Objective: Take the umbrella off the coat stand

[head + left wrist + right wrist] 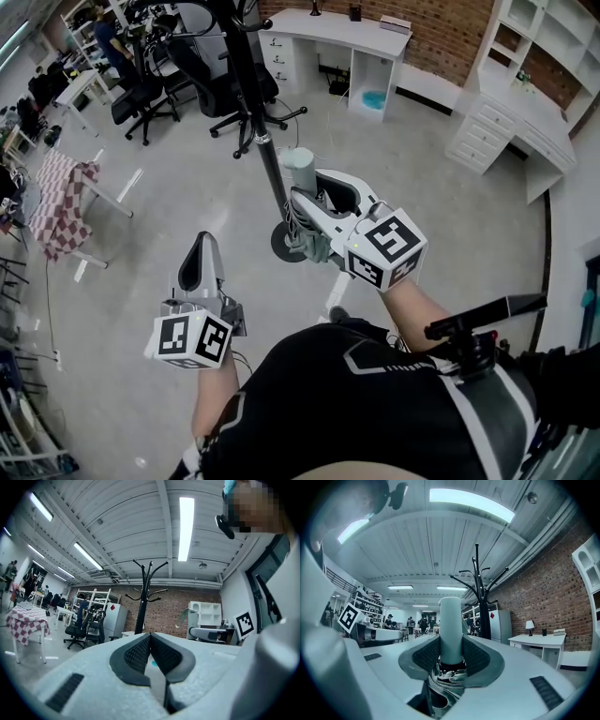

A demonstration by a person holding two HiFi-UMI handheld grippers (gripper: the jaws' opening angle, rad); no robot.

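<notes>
- The umbrella [451,620] stood with its long axis upright across the right gripper [305,202]. Its pale cylindrical handle rose above the jaws and its folded canopy [311,242] bunched and hung below them.
- The right gripper's jaws stood wide and pinched the umbrella at the base of the handle, with the ribbed pads [425,654] pressed on either side of it.
- Seen from the right gripper, the coat stand [272,159] rose beyond the handle and a little to its right.
- In the head view the umbrella sat just beside the stand's black pole. Whether they touched could not be told.
- The right hand held its gripper level and reached out ahead of the body, with the marker cube [386,246] at the near end and the bare forearm [424,305] behind it.
- The left gripper [150,639] had its jaws pressed together with nothing between them. It was held level and lower in the head view, well to the left of the right gripper, with its own marker cube [192,339] nearest the body.
- From the left gripper, the coat stand stood straight ahead past the jaw tips.
- The canopy's lower end was lost behind the right gripper's body.
- The top of the stand was cut off in the head view.
- The hands themselves were hidden under the grippers.
</notes>
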